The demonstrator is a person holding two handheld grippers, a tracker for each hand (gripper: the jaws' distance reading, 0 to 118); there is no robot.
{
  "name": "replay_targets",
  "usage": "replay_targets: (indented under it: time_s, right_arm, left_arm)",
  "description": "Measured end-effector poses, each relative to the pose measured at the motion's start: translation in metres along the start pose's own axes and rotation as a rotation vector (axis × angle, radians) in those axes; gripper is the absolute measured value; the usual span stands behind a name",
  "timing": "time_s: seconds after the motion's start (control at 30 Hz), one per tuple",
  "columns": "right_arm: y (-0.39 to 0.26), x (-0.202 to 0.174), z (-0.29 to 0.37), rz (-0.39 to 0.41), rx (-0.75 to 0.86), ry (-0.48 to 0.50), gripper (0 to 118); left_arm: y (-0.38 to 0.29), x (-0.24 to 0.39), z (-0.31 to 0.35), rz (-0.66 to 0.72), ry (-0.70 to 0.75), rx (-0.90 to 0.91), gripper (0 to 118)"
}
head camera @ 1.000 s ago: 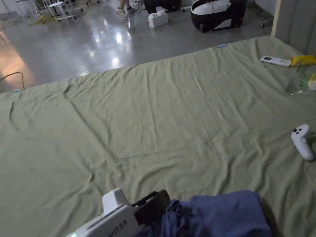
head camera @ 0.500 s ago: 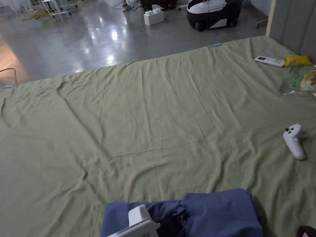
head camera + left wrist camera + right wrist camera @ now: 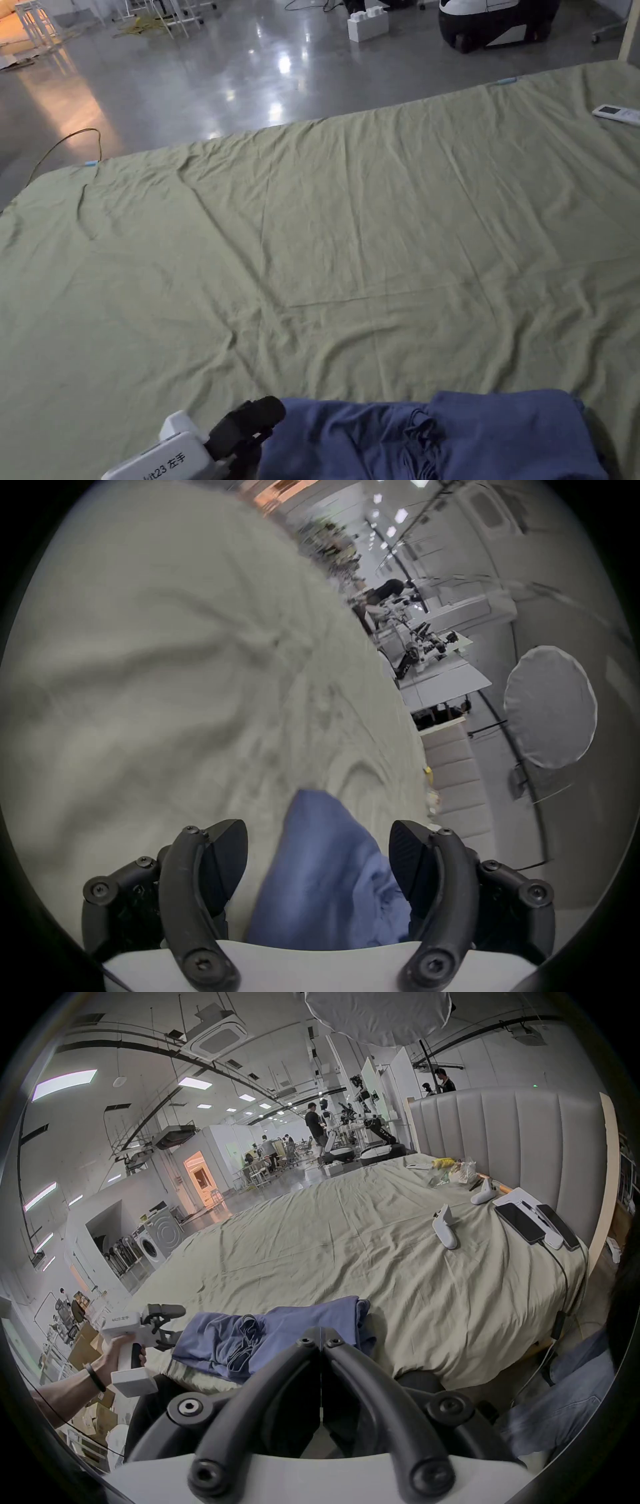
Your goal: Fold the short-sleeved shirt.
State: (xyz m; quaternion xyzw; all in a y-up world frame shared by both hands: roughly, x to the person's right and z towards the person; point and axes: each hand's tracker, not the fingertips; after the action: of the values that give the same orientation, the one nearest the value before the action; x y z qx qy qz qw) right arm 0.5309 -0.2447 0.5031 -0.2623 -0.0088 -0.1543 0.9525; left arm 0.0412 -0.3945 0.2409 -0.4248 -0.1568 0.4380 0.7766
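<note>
Bedsheet [image 3: 350, 250] bears shirt [image 3: 437, 437]; left claw [image 3: 318, 857] gapes.

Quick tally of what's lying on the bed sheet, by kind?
Blue shirt: 1
White handheld controllers: 2
Phones: 2
White remote: 1
Total: 6, leaving out the blurry yellow and clear wrappers by the headboard.
</note>
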Motion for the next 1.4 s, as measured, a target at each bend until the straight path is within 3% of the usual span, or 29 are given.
replay_targets:
  time_s: [0.03, 0.07, 0.1, 0.13, 0.17, 0.23, 0.4, 0.47, 0.57, 0.63, 0.83, 1.0, 1.03, 1.1, 1.13, 1.2, 1.3, 1.33, 1.37, 1.4]
  right_arm:
    - [0.001, 0.001, 0.001, -0.002, 0.001, -0.002, 0]
    - [0.002, 0.001, 0.002, -0.007, 0.004, -0.005, 0]
    - [0.004, 0.002, 0.003, -0.013, 0.008, -0.007, 0]
    - [0.005, 0.003, 0.004, -0.016, 0.014, -0.009, 0]
    - [0.005, 0.003, 0.005, -0.016, 0.020, -0.012, 0]
    - [0.008, 0.004, 0.007, -0.018, 0.028, -0.013, 0]
    - [0.009, 0.003, 0.008, -0.013, 0.036, -0.012, 0]
    - [0.009, 0.003, 0.008, -0.012, 0.036, -0.007, 0]
    - [0.007, 0.001, 0.007, -0.015, 0.031, 0.002, 0]
    - [0.005, -0.002, 0.007, -0.010, 0.028, 0.013, 0]
    - [0.005, -0.010, 0.019, 0.016, 0.035, -0.001, 0]
    - [-0.004, 0.008, 0.036, -0.029, 0.049, -0.018, 0]
    - [-0.006, 0.011, 0.037, -0.029, 0.043, -0.024, 0]
    - [-0.009, 0.014, 0.038, -0.026, 0.034, -0.024, 0]
    - [-0.011, 0.016, 0.039, -0.030, 0.025, -0.028, 0]
    - [-0.016, 0.019, 0.040, -0.034, 0.022, -0.030, 0]
    - [-0.021, 0.026, 0.039, -0.061, 0.019, -0.007, 0]
    - [-0.021, 0.027, 0.038, -0.071, 0.019, 0.017, 0]
    - [-0.021, 0.027, 0.038, -0.073, 0.019, 0.027, 0]
    - [-0.020, 0.025, 0.037, -0.072, 0.019, 0.025, 0]
  left_arm:
    - [-0.007, 0.002, -0.010, 0.021, -0.051, -0.045, 82]
    - [-0.011, 0.000, -0.016, 0.034, -0.097, -0.065, 69]
    - [-0.016, 0.001, -0.022, 0.048, -0.117, -0.076, 53]
    - [-0.021, 0.002, -0.026, 0.049, -0.068, -0.084, 28]
    - [-0.024, 0.003, -0.031, 0.032, -0.023, -0.108, 14]
    - [-0.028, 0.003, -0.027, 0.002, -0.035, -0.080, 14]
    - [-0.005, 0.006, 0.014, 0.088, -0.128, -0.015, 12]
    - [0.011, 0.017, 0.043, 0.054, -0.185, 0.032, 12]
    - [0.029, 0.043, 0.080, -0.085, -0.082, 0.094, 12]
    - [0.028, 0.064, 0.086, -0.101, -0.107, 0.109, 12]
    - [-0.045, 0.134, -0.005, -0.171, -0.277, -0.084, 12]
    - [-0.117, 0.162, -0.099, -0.266, -0.150, -0.264, 13]
    - [-0.124, 0.164, -0.112, -0.264, -0.134, -0.287, 20]
    - [-0.129, 0.165, -0.119, -0.242, -0.121, -0.284, 62]
    - [-0.127, 0.167, -0.116, -0.239, -0.128, -0.284, 74]
    - [-0.120, 0.172, -0.096, -0.277, -0.189, -0.236, 76]
    - [-0.109, 0.168, -0.067, -0.323, -0.259, -0.194, 67]
    - [-0.110, 0.166, -0.068, -0.319, -0.239, -0.211, 49]
    - [-0.112, 0.165, -0.072, -0.326, -0.216, -0.241, 9]
    - [-0.118, 0.162, -0.081, -0.331, -0.196, -0.255, 5]
